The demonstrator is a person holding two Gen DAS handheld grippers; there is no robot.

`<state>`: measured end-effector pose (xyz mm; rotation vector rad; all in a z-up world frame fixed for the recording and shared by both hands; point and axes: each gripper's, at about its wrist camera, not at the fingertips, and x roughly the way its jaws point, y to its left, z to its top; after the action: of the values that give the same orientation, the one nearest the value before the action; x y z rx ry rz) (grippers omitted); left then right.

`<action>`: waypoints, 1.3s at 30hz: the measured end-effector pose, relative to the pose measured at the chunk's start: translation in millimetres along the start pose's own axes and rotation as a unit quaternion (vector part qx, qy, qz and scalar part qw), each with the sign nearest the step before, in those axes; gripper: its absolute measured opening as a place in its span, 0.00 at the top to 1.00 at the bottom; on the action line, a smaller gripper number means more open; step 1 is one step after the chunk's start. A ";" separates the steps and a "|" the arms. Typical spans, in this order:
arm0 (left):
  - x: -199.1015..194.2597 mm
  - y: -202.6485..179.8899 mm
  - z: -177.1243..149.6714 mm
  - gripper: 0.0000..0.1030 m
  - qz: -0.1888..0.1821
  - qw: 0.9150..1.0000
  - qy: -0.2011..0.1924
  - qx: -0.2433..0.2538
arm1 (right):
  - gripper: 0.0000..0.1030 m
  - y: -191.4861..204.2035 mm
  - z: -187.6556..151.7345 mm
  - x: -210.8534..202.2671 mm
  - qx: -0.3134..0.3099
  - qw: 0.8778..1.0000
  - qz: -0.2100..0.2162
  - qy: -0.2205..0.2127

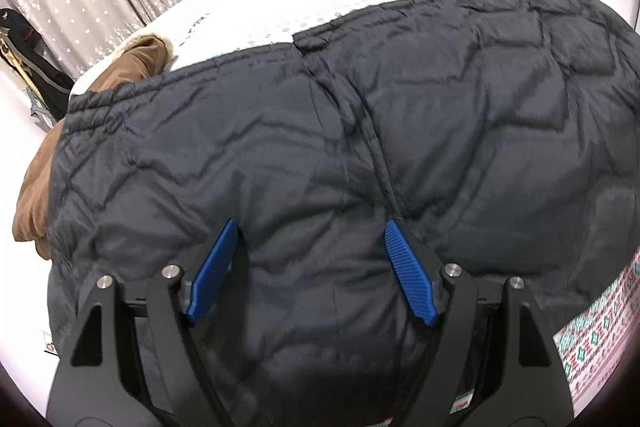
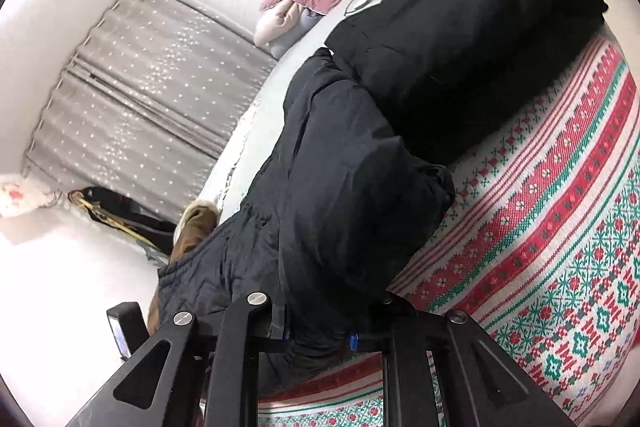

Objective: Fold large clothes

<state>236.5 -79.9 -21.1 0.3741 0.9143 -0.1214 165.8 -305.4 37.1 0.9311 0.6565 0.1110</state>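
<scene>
Lying bunched on the bed, the quilted dark jacket puffs.

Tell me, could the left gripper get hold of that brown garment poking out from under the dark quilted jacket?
Probably yes. The left gripper has its jaws open and holds nothing, hovering over the dark quilted jacket. The brown garment shows uncovered past the jacket's left edge, so nothing blocks it, though the gripper would have to travel there.

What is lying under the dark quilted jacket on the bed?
A brown garment pokes out from beneath the dark quilted jacket at its left edge, and the patterned bedspread lies below. How far the brown piece reaches underneath is covered.
</scene>
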 end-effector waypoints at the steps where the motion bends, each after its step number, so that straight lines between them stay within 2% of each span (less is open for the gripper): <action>1: 2.3 1.0 4.9 0.25 0.005 1.000 0.001 0.000 | 0.82 1.2 0.4 0.1 0.001 1.000 0.001 0.000; 5: 22.9 1.0 28.6 0.25 0.024 1.000 0.016 0.008 | 0.82 -2.9 2.3 -6.7 0.015 1.000 0.009 0.001; 8: 41.4 -2.2 51.6 0.19 0.045 0.998 0.038 0.020 | 0.82 -6.1 5.2 -9.9 0.014 1.000 0.011 0.000; 13: 63.0 -11.3 91.8 0.18 0.069 0.994 0.064 0.048 | 0.82 -5.7 6.4 -7.4 0.016 1.000 0.011 0.001; 17: 84.7 -10.8 118.4 0.18 0.071 0.993 0.083 0.045 | 0.82 -8.8 6.8 -7.5 0.022 1.000 0.013 0.005; 25: 134.2 3.8 160.0 0.18 0.106 0.989 0.102 0.028 | 0.82 -12.7 9.0 -7.9 0.026 0.999 0.014 0.011; 27: 146.8 6.0 164.3 0.18 0.122 0.986 0.108 0.024 | 0.82 -12.2 9.2 -8.0 0.023 1.000 0.013 0.011; 30: 162.0 8.3 162.0 0.18 0.121 0.986 0.115 0.000 | 0.82 -11.3 10.0 -7.5 0.020 1.000 0.012 0.013; 33: 163.2 8.9 160.3 0.18 0.127 0.985 0.113 0.004 | 0.82 -11.4 10.7 -6.0 0.017 1.000 0.005 0.011; 36: 156.8 9.5 161.6 0.18 0.118 0.986 0.121 0.013 | 0.82 -7.2 10.5 -7.3 0.014 1.000 0.000 0.008; 39: 128.3 6.3 160.8 0.18 0.089 0.990 0.109 -0.001 | 0.82 -5.6 9.8 -8.6 0.011 1.000 -0.004 0.005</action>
<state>436.8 -126.0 -32.4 0.4726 1.0919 0.0869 163.5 -318.9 41.0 0.9494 0.6710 0.1024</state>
